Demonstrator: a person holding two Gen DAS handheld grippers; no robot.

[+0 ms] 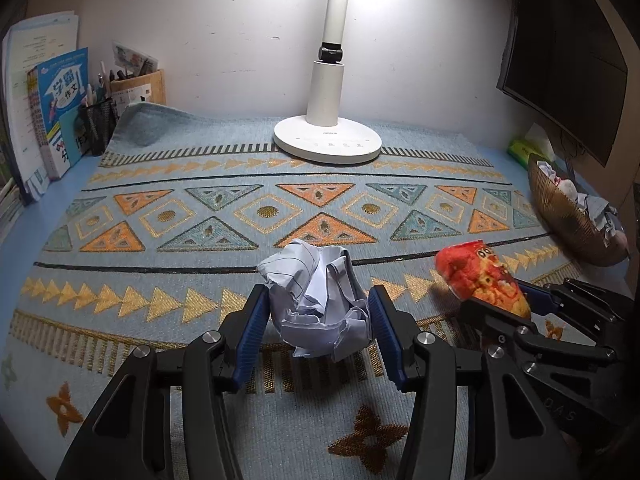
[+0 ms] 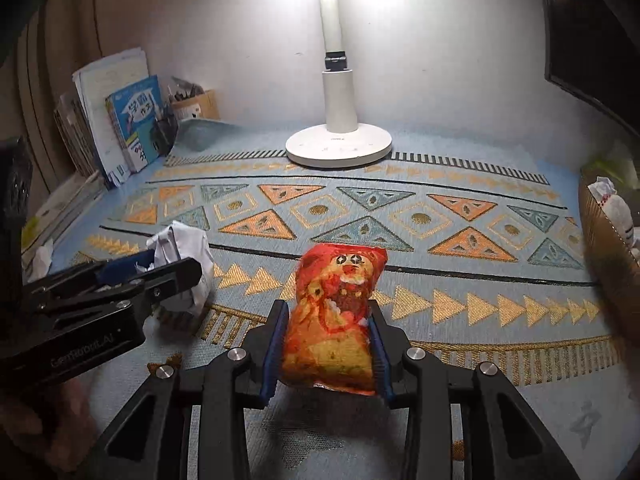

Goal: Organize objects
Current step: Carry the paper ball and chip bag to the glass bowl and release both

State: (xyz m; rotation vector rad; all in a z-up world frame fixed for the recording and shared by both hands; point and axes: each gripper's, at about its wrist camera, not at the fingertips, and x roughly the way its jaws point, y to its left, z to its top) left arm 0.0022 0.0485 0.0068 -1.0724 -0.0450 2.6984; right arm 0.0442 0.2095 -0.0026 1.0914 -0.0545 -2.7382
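A crumpled ball of white lined paper (image 1: 318, 302) sits between the blue pads of my left gripper (image 1: 320, 320), which is shut on it just above the patterned cloth. In the right wrist view the same paper ball (image 2: 180, 256) and left gripper (image 2: 160, 280) show at the left. A red and orange snack bag (image 2: 334, 320) is pinched between the pads of my right gripper (image 2: 326, 344) and stands upright off the cloth, its shadow below it. In the left wrist view the snack bag (image 1: 480, 280) and right gripper (image 1: 504, 308) appear at the right.
A white desk lamp (image 1: 328, 136) stands at the back centre. Books (image 1: 56, 120) and a mesh pen holder (image 1: 98, 128) line the left. A golden basket (image 1: 568, 216) with crumpled scraps sits at the right under a dark monitor (image 1: 568, 60), beside a green tissue pack (image 1: 528, 148).
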